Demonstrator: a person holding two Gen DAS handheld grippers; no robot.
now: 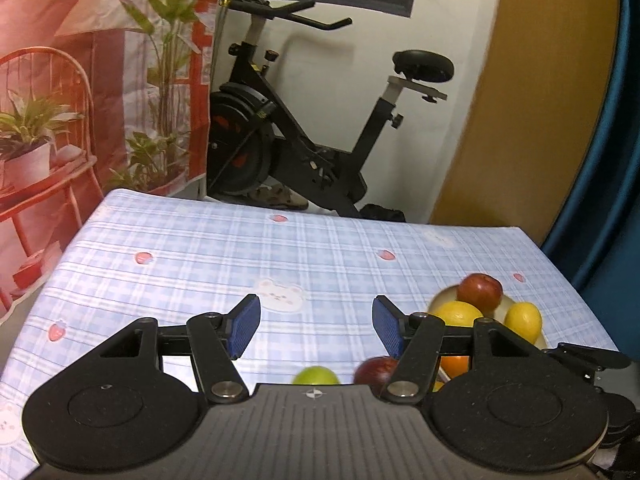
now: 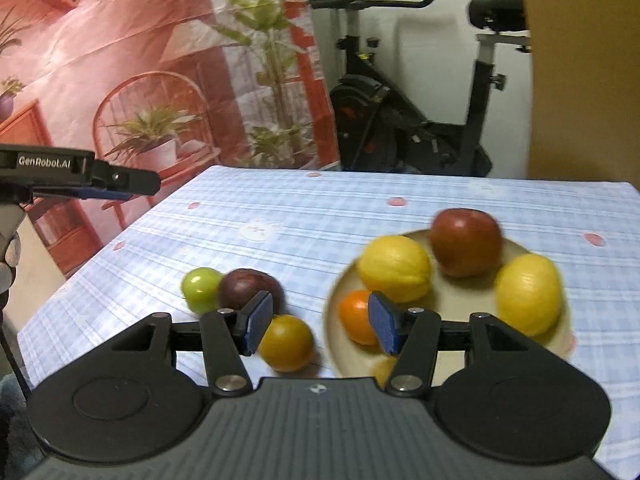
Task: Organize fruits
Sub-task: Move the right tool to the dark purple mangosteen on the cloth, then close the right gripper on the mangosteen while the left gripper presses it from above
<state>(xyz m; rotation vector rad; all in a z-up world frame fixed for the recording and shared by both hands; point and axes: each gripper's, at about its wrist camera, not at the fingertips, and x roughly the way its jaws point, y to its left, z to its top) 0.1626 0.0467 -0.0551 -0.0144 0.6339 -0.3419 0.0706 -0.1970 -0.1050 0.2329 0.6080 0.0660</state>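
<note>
A beige plate [image 2: 448, 364] sits at the right of the table and holds two lemons [image 2: 394, 268] [image 2: 528, 292], a red apple [image 2: 466, 246] and a small orange [image 2: 356, 316]. On the cloth left of the plate lie a green fruit [image 2: 200, 288], a dark plum [image 2: 248, 290] and a yellow-orange fruit [image 2: 286, 342]. My right gripper [image 2: 318, 322] is open and empty, above the gap between the plate and the loose fruits. My left gripper [image 1: 316, 326] is open and empty over the cloth; the green fruit [image 1: 316, 376] and plum [image 1: 374, 368] peek out below it, and the plate [image 1: 444, 294] lies to its right.
The table has a blue checked cloth [image 1: 240, 248]. An exercise bike [image 1: 304, 136] stands behind the far edge, with a printed backdrop [image 1: 80, 100] at the left. My left gripper also shows at the left edge of the right wrist view [image 2: 80, 178].
</note>
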